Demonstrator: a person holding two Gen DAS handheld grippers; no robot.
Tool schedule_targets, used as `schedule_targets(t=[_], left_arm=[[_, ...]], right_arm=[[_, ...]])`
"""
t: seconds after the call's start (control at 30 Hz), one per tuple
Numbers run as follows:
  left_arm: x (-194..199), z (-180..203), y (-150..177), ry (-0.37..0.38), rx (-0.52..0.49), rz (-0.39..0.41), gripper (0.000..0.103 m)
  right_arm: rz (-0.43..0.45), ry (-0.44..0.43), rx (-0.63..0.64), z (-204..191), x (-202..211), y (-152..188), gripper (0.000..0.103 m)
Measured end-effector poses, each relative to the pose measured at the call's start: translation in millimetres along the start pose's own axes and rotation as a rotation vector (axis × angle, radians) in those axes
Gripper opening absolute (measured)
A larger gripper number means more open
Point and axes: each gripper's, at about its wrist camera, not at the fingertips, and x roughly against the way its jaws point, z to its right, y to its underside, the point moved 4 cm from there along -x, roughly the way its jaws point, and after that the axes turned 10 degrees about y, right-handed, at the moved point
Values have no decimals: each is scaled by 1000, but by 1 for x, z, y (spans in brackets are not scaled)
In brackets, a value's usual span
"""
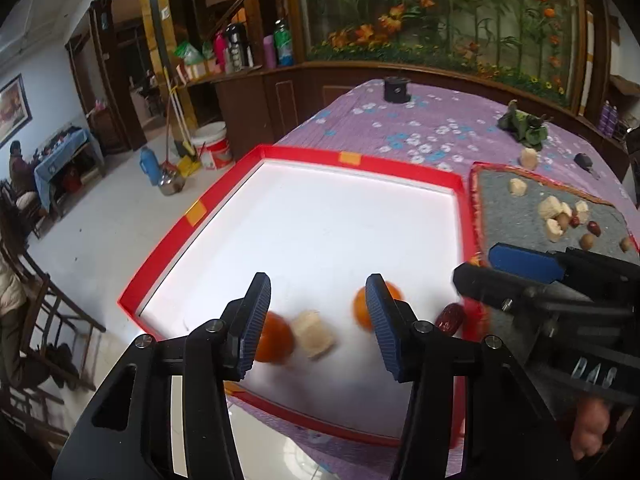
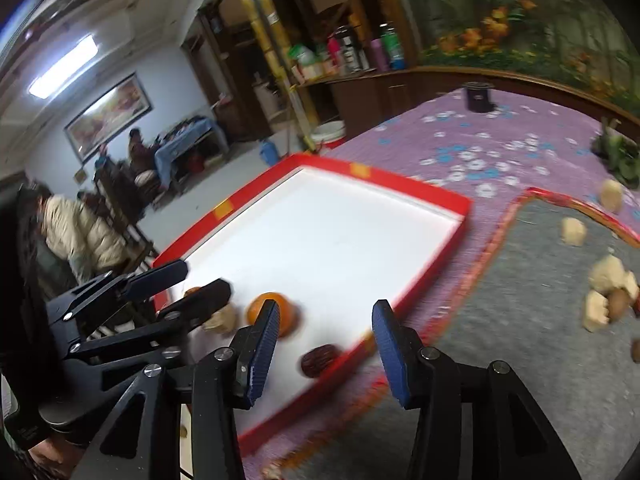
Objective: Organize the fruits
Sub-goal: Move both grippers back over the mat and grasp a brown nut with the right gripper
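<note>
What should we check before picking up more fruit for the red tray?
1. Left gripper empty: ok, jaws apart, nothing pinched.
2. Right gripper empty: ok, jaws apart over the red date, not pressing it.
3. Fruit inside the red tray: ok, two oranges, one pale chunk and the date lie on its white floor.
4. Fruit left on the grey mat: not ok, pale chunks and brown pieces remain there.
5. Fruit lying still: cannot tell, the pictures are blurred.
6. Grippers clear of each other: ok, side by side, not touching.
</note>
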Motion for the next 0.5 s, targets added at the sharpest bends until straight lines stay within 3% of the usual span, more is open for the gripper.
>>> schedule_targets(t=[0.3,0.5], left_arm=[[-2,77,5,139,-169,-41,53],[-10,123,2,235,-241,-86,53]], right_arm=[[45,174,-157,105,51,16,47],[15,313,-251,180,70,27,47]])
